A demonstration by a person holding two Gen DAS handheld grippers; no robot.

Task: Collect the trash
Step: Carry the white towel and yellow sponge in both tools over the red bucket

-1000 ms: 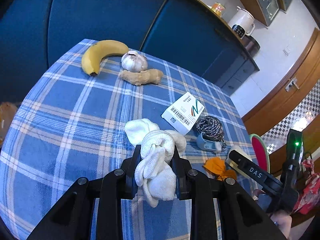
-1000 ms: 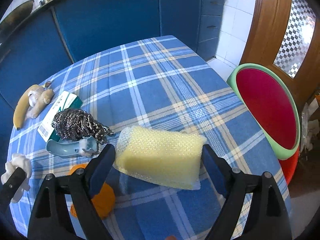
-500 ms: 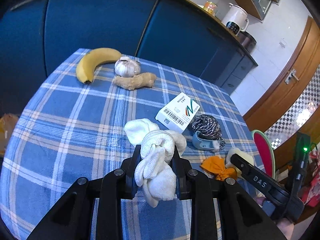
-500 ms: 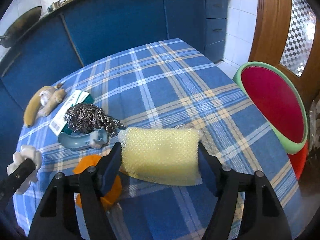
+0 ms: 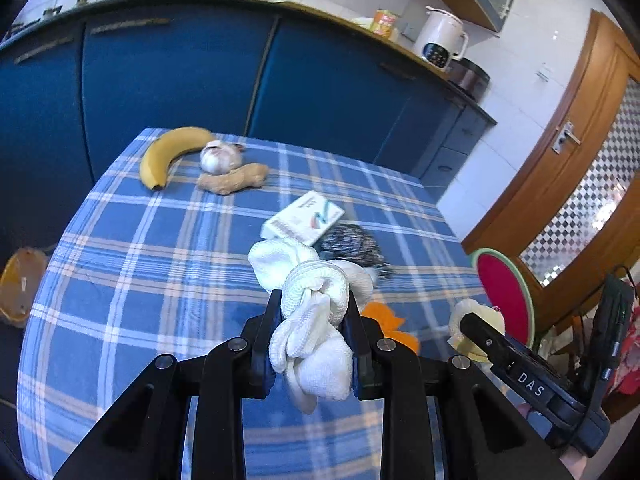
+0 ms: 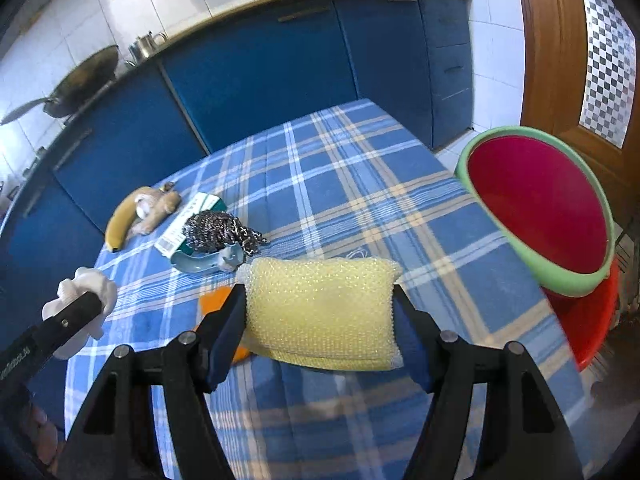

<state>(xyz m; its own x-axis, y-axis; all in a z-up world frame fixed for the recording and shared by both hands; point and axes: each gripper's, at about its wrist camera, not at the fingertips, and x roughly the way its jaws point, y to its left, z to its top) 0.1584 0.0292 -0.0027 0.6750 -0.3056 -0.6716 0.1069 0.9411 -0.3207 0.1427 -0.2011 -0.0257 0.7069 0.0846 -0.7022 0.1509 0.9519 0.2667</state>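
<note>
Right wrist view: a table (image 6: 352, 184) under a blue checked cloth fills the middle, its far edge meeting blue cabinets (image 6: 256, 72) at 12 o'clock. Off the table's right edge, at 3 o'clock, a green-rimmed basin (image 6: 560, 278) with a red inside tilts toward the camera, nothing visible in it, nested over a red tub (image 6: 592, 328). The cloth from 12 to 2 o'clock lies bare up to that edge. At 6 o'clock the right gripper (image 6: 320, 312) has just been closing and now presses both pads on a yellow sponge (image 6: 320, 312), gripped by its ends above the cloth. At 9 o'clock sit a steel scourer (image 6: 216, 232), a blue scraper (image 6: 208, 262), a small box (image 6: 180, 228) and a banana (image 6: 120, 220); an orange scrap (image 6: 214, 300) shows under the gripper.

Left wrist view: the left gripper (image 5: 314, 328), nearly closed, pinches a bunched white cloth (image 5: 316, 336) at 6 o'clock, with more white cloth (image 5: 280, 260) just beyond it. At 11 o'clock the banana (image 5: 168, 156), a garlic bulb (image 5: 220, 156) and a ginger root (image 5: 232, 180) lie near the far edge. The cloth's left half, at 9 o'clock, is open to its rim.
</note>
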